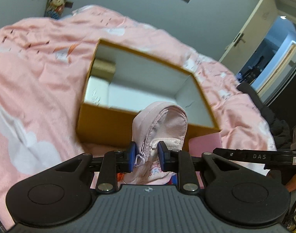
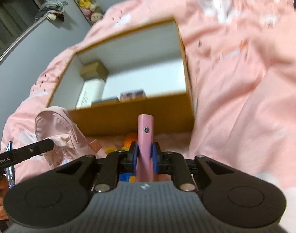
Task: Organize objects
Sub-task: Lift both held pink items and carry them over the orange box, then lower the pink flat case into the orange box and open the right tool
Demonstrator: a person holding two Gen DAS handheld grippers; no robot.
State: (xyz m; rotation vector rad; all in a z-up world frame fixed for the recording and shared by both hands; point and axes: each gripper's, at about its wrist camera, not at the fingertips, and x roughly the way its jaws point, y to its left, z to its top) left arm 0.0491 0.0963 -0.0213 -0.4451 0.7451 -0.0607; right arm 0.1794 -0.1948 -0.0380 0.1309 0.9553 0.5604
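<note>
Pink cloud-print bedspread (image 1: pixel 41 68) bears an open cardboard box (image 2: pixel 132 114), grey walls behind.

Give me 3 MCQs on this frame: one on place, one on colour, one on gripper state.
1. Where does the open box sit?
A. on a pink bedspread
B. on a wooden desk
C. on a tiled floor

2. What colour is the flat item in the right gripper?
A. green
B. pink
C. black

3. What is the left gripper doing?
A. hanging open with nothing in it
B. shut on a yellow toy
C. shut on the small pink pouch

Answers:
1 A: the pink bedspread with white patches surrounds the box on every visible side.
2 B: the right wrist view shows a pink strip standing up between the blue pads.
3 C: the left wrist view shows both blue pads pressed against the zippered pouch.
</note>
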